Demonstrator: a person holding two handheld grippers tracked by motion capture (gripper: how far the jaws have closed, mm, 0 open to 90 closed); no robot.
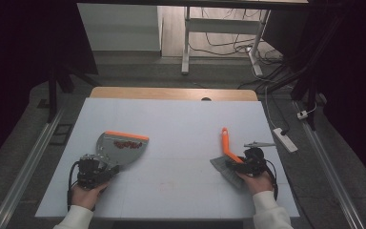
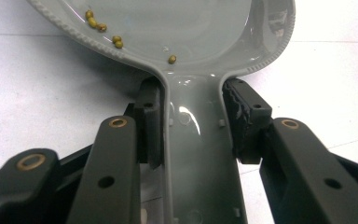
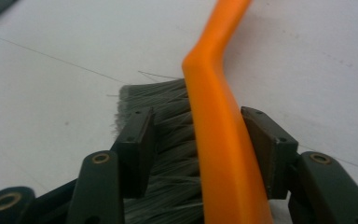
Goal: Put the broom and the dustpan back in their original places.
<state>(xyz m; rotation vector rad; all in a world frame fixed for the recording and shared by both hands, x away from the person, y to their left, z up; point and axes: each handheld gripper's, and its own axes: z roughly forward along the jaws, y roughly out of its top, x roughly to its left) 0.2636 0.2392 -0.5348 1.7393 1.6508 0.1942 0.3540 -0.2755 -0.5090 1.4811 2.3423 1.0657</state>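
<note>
Brush (image 1: 228, 155), a light plastic thing with soft bristles, is lying near the worktop's (image 1: 181, 119) right edge; its stiff orange handle is the place to grip. Right hand-held gripper (image 3: 200, 126) is standing open around it. Left hand-held gripper (image 2: 193, 116) is clamping the dustpan (image 1: 121, 145) handle.

Left hand-held gripper (image 1: 106, 164) clamped shut; right hand-held gripper (image 1: 240, 164) spread open.
</note>
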